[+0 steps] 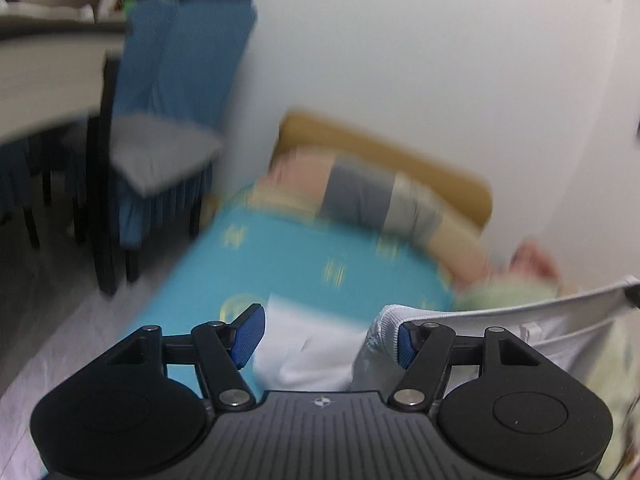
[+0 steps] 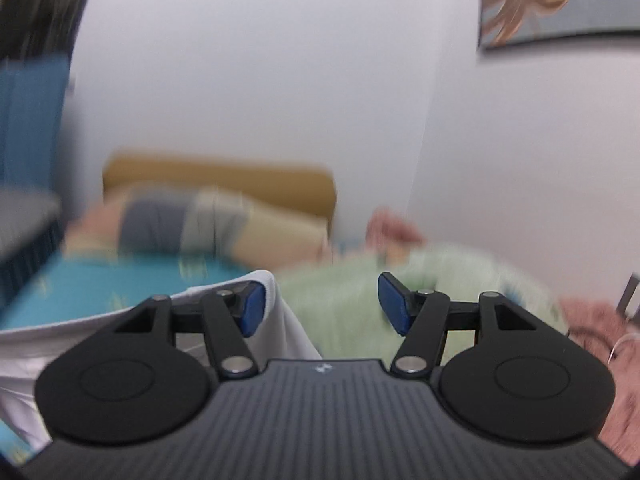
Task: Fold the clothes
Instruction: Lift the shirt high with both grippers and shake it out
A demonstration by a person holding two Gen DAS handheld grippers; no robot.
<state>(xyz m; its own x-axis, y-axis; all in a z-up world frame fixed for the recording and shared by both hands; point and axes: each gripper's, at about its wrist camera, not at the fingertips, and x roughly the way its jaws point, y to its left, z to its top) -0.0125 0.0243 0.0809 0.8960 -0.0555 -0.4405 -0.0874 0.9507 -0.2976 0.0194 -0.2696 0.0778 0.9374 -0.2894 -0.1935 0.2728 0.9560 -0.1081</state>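
A white garment (image 1: 500, 320) hangs stretched between the two grippers over a turquoise bedspread (image 1: 280, 264). In the left wrist view my left gripper (image 1: 326, 340) is open wide, and the garment's ribbed edge wraps over its right fingertip (image 1: 404, 344). More white cloth (image 1: 308, 352) lies below, between the fingers. In the right wrist view my right gripper (image 2: 324, 308) is also open wide. There the white garment (image 2: 100, 328) drapes over its left fingertip (image 2: 254, 310) and runs off to the left. Both views are motion-blurred.
A pale green garment pile (image 2: 360, 292) and pink cloth (image 2: 592, 320) lie to the right on the bed. Folded peach, grey and beige clothes (image 1: 360, 196) rest against a mustard headboard (image 1: 400, 156). A blue-covered chair (image 1: 168, 152) and a table (image 1: 48, 80) stand at left.
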